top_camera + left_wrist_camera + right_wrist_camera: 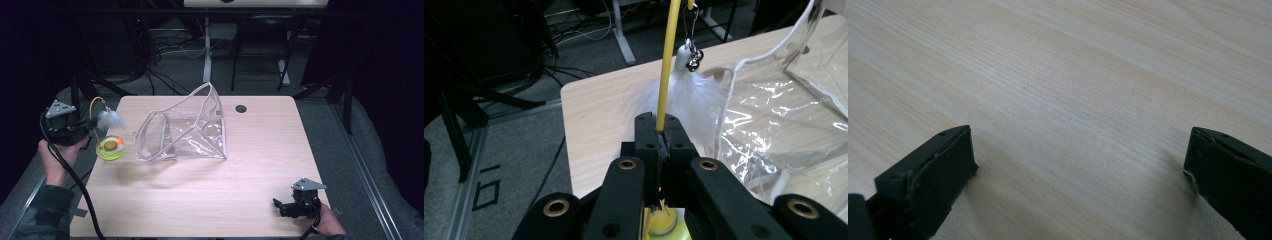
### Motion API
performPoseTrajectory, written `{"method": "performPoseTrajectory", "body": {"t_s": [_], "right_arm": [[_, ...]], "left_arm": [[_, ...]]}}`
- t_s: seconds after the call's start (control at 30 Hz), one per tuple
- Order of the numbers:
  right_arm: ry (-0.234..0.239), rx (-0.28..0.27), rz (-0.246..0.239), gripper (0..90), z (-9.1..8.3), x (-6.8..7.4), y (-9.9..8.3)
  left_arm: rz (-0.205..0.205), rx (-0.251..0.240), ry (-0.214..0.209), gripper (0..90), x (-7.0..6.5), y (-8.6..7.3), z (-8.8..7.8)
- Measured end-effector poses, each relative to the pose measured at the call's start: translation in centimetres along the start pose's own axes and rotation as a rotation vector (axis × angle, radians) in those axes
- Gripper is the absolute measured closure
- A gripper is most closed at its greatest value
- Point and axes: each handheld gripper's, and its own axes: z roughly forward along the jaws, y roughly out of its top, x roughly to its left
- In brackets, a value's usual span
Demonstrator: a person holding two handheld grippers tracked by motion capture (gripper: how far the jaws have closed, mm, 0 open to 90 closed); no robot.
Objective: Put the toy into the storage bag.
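Note:
A cat-teaser toy hangs over the table's left edge. It has a thin yellow wand [94,103] [665,75], a white feather tuft [111,120] [696,95] with a small bell [694,56], and a yellow-green round base [111,148] [663,226]. My left gripper [88,131] [659,126] is shut on the wand just above the base. A clear plastic pouch [186,131] [784,100] stands open in the middle of the table, to the right of the toy. My right gripper [279,206] [1080,165] rests open on the wooden table [225,190] [1073,75] near its front right corner, with nothing between its jaws.
A round cable hole [241,108] sits near the table's far edge. Beyond the table are another desk's white leg [207,50] and loose cables [160,47] on grey floor. A dark metal frame [345,100] stands at the right.

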Motion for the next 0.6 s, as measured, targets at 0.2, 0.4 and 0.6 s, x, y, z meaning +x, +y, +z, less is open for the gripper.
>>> {"method": "performPoseTrajectory", "body": {"t_s": [0.2, 0.4, 0.6], "right_arm": [[-0.007, -0.004, 0.004, 0.0, 0.0, 0.1, 0.0], [-0.003, 0.0, 0.005, 0.0, 0.0, 0.1, 0.0], [-0.003, -0.001, 0.003, 0.0, 0.0, 0.0, 0.0]], "left_arm": [[-0.009, -0.011, -0.001, 88.2, 0.3, 0.7, 0.4], [-0.01, -0.016, 0.0, 88.2, 0.3, 1.6, 0.8], [-0.019, -0.026, 0.006, 88.2, 0.6, 2.6, 1.0]]}}
